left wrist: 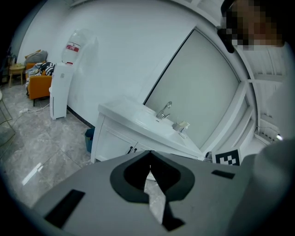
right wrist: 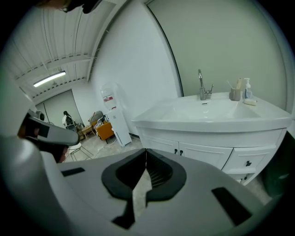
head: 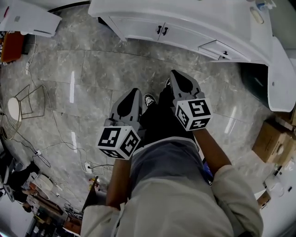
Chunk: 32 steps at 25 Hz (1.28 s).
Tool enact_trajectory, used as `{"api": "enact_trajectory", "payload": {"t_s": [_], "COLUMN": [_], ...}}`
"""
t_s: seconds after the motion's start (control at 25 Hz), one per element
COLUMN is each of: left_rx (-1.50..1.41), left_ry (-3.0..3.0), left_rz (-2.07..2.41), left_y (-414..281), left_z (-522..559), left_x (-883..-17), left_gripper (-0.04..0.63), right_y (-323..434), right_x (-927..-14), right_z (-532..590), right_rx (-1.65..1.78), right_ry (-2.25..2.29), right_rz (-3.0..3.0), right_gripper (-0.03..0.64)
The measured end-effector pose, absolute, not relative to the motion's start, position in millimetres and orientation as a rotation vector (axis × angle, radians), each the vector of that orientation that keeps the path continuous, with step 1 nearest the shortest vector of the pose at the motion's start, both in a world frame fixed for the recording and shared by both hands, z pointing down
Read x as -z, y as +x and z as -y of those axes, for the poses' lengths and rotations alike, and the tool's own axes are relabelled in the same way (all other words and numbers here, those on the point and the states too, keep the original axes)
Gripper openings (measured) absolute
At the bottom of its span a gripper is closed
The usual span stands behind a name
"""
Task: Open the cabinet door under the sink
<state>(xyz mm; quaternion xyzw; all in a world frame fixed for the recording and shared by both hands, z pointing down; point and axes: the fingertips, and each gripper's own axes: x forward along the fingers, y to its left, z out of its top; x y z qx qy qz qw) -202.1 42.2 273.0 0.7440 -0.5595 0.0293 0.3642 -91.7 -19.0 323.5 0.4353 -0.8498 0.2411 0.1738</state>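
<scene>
A power strip (head: 88,166) with thin cables lies on the floor (head: 92,83) at the left, and it could catch a foot if the person steps carelessly. The left tool (head: 132,92) is clenched, with its tips together on nothing. The cabinet doors (head: 143,27) under the sink (head: 185,9) are closed and well apart from both tools. Their two black knobs (head: 162,30) sit just beside each other, so I judge a tool may slip off or pull the wrong door. The right tool (head: 175,74) is also clenched and empty. At the right a drawer (head: 217,48) seems slightly out, but I cannot tell for sure. The hinges do not show, and the sink is cut off at the top edge.
</scene>
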Motion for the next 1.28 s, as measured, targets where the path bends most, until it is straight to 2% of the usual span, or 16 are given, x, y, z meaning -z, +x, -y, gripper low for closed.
{"api": "enact_trajectory", "payload": {"t_s": [0.44,1.28], "left_rx": [-0.127,-0.110], "left_ry": [1.894,1.758], "left_rz": [1.382,1.428], "left_y": [-171,-176], "left_z": [-14,2], "left_x": [-316,-374], "left_gripper": [0.000,0.000], "right_y": [-82,-88], "right_x": [-379,-501], "right_z": [66,156], "right_rx": [-0.758,-0.755], "right_ry": [1.310,1.438], "right_rz": [2.399,2.232], "right_gripper": [0.009,0.011]}}
